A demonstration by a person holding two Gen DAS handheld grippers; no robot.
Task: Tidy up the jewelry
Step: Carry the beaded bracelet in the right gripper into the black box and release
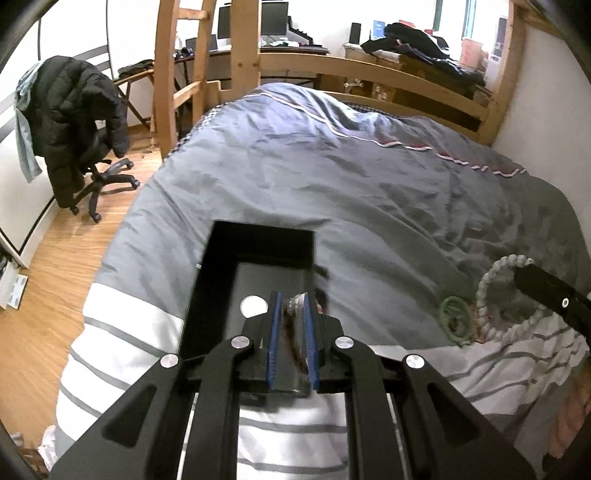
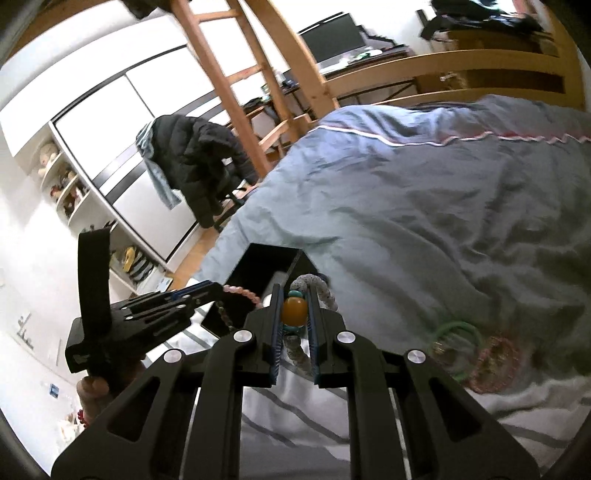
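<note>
A black open box [image 1: 258, 243] lies on the grey duvet, also in the right wrist view [image 2: 266, 262]. My left gripper [image 1: 293, 306] is shut on a beaded bracelet [image 1: 295, 304] over the box; from the right wrist view [image 2: 218, 286] pink beads [image 2: 243, 293] hang from it. My right gripper [image 2: 293, 295] is shut on a white speckled bead necklace with an amber bead [image 2: 293, 310], just right of the box. In the left wrist view that necklace [image 1: 495, 280] hangs from the right gripper [image 1: 524, 275]. A green bangle [image 1: 456, 319] lies on the bed; in the right wrist view [image 2: 458, 343] a pink bracelet [image 2: 495, 365] lies beside it.
The bed [image 1: 369, 177] has a wooden frame [image 1: 332, 62] and ladder posts [image 1: 166, 74]. An office chair with a black jacket [image 1: 74, 122] stands on the wood floor at left. Desks with monitors [image 1: 273, 22] are at the back. White cupboards and shelves [image 2: 110, 147] line the left wall.
</note>
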